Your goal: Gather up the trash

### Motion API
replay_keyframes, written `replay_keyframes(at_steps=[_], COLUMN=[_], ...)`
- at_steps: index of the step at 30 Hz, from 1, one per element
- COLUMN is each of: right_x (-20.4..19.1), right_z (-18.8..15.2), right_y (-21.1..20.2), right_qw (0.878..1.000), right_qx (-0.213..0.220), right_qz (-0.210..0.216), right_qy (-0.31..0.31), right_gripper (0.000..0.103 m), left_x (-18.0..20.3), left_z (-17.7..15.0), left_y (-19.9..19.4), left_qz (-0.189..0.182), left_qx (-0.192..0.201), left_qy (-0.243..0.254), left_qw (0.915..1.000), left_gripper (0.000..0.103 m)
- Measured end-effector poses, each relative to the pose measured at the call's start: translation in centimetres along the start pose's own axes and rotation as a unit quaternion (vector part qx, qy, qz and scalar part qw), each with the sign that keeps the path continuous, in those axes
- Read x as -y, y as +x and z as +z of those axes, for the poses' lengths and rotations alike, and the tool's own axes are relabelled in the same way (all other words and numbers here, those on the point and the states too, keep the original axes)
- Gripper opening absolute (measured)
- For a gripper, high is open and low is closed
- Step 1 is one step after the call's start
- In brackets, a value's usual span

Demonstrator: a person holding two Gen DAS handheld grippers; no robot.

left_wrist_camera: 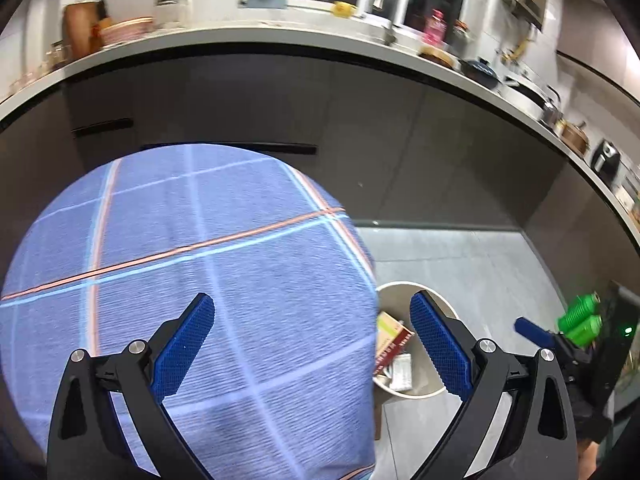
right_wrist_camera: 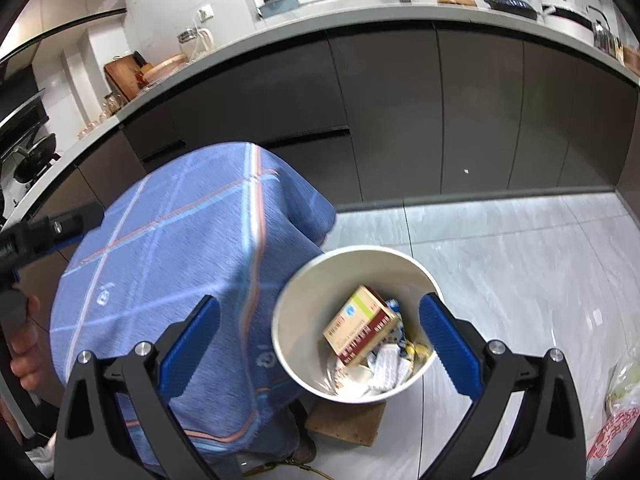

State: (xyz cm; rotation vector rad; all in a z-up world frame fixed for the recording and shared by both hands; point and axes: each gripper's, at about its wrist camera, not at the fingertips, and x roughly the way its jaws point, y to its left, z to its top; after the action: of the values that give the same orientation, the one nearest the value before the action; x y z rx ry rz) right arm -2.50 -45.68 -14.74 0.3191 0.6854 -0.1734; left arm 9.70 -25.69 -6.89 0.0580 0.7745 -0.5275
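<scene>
On the left, the left gripper [left_wrist_camera: 312, 344] hangs spread and empty over the blue checked cloth [left_wrist_camera: 192, 280]; its pads could snag the fabric. To the right, the right gripper [right_wrist_camera: 320, 340] hovers wide and empty above the bin [right_wrist_camera: 296, 300], where a box [right_wrist_camera: 360, 328] and wrappers lie. A knock against the rim could tip it.

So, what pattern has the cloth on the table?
Blue tablecloth with white and orange check lines; right wrist view shows it best.

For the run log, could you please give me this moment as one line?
left tongs: open, empty | right tongs: open, empty, above bin | bin: holds box and wrappers | table: blue plaid cloth
</scene>
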Motion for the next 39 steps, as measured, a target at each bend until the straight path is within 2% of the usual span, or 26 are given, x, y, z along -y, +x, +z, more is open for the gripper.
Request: replay_keyframes(at_steps=[9,15,22,29,39], right_x=[-7.9,-14.1,-19.2,-22.2,-24.7], right_z=[2.9,3.9,4.2,4.0,4.4], right_y=[-3.4,-5.1,-6.9,-7.9,-9.0], right_qw=[0.997,0.992,0.988,0.984,0.978], right_qx=[0.034,0.049,0.079,0.094,0.112], right_qz=[0.003,-0.002,0.009,0.03,0.042], right_qy=[-0.063,-0.114,-0.135,-0.145,-0.168], right_gripper=[0.1,0.1,0.1,0.1,0.1], left_x=[-3.6,-7.0,-10.2,-11.8,-12.6], left_z=[-0.8,-1.8,-2.9,-4.2,-4.4], left_y=[-5.9,-9.8,-14.3,-17.5,-19.3], left_qz=[0.073,0.105,0.131,0.145,0.158], left_qx=[0.04,0.056,0.081,0.103,0.124], left_qy=[-0.021,-0.05,-0.074,-0.091,-0.1], left_qw=[0.9963,0.9916,0.9854,0.9798,0.9746], left_gripper=[0.095,0.095,0.095,0.095,0.095])
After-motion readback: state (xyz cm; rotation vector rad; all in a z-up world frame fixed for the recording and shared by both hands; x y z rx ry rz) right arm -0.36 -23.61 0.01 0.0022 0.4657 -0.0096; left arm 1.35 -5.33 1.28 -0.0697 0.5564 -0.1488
